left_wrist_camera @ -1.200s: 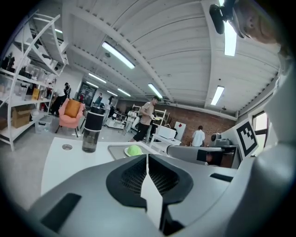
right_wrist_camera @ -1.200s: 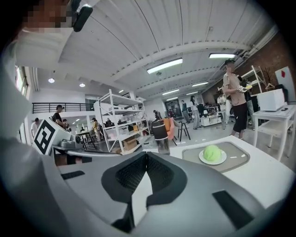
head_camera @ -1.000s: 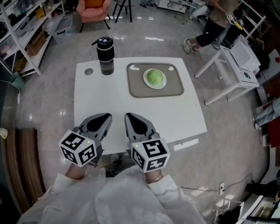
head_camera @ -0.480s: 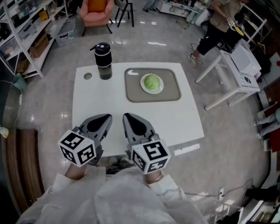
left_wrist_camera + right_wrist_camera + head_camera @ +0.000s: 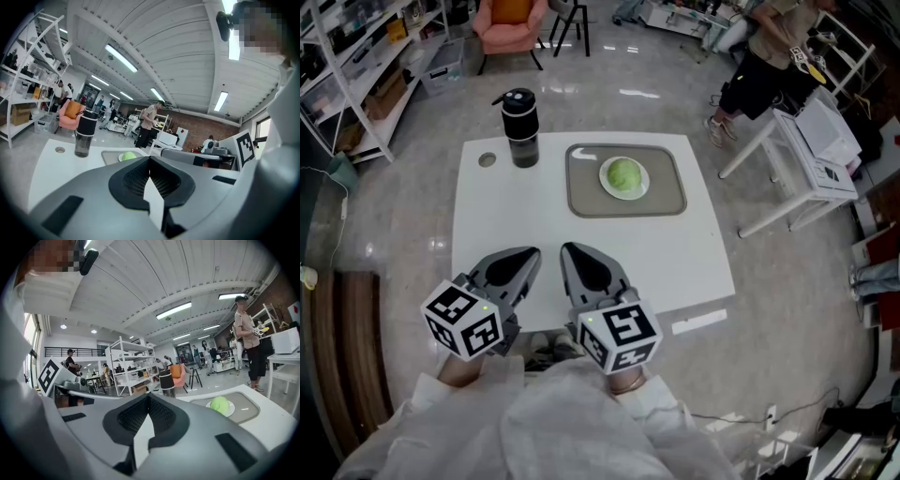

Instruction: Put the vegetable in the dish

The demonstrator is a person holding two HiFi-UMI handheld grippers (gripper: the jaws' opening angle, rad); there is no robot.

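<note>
Green vegetable [image 5: 623,174] sits on white dish [image 5: 606,182], centre of grey tray [image 5: 668,198]. Left gripper [image 5: 525,257] and right gripper [image 5: 573,254] are well short of tray, jaws pressed together, empty.

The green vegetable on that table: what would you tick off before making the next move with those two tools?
1. Vegetable in the dish: ok, it sits on the white dish on the grey tray.
2. Left gripper empty: ok, jaws together, nothing between them.
3. Right gripper empty: ok, jaws together, nothing between them.
4. Both grippers apart from the tray: ok, they are over the near edge of the table.
5. Black bottle out of the way: ok, upright, to the left of the tray.
6. Vegetable resting steadily, not about to roll: cannot tell.
</note>
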